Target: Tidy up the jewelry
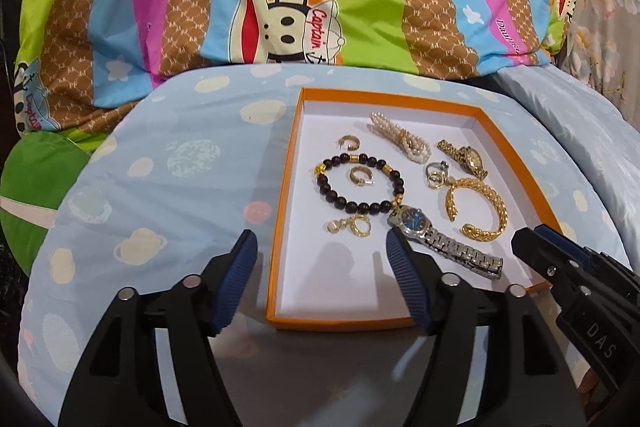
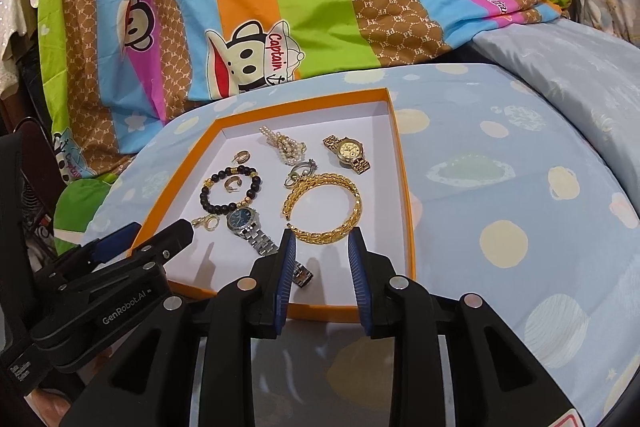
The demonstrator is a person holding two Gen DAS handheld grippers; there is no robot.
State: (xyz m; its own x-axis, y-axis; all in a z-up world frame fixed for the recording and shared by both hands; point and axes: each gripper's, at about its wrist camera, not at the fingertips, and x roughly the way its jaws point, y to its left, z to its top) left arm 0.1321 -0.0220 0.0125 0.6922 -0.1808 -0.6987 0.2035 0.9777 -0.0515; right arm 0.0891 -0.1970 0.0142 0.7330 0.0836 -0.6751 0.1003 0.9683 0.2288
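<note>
**A:** Your left gripper (image 1: 320,239) hangs over the near-left rim of the shallow orange-edged cardboard box with a white floor (image 1: 286,187). Its blue-padded jaws stand wide, with nothing between them. One pad sits over the pale blue planet-print cloth (image 1: 160,187), the other over the box floor.

**B:** And your right gripper (image 2: 322,239)?

**A:** Its jaws are narrower but still parted, empty. The tips hover at the near edge of the woven gold open cuff bangle (image 2: 324,207); I can't tell whether a pad touches it. In the left wrist view you see only the right gripper's tip, cut off at the frame edge.

**B:** Where is the jewelry?

**A:** All inside the box. The black bead bracelet with gold spacers (image 1: 356,183) rings one small gold hoop earring (image 1: 360,175). A second hoop (image 1: 348,143) lies beyond it. The silver link-band watch with a blue dial (image 1: 412,219) touches the bracelet; your right finger hides part of its band in the right wrist view. The pearl strand (image 1: 400,137), bunched up, lies toward the back. The small gold watch (image 2: 347,149) sits at the far right.

**B:** Anything unclear?

**A:** The silver ring-like pieces (image 1: 436,173) by the bangle and the gold charm (image 1: 352,225) near the blue dial are too small to identify.
</note>
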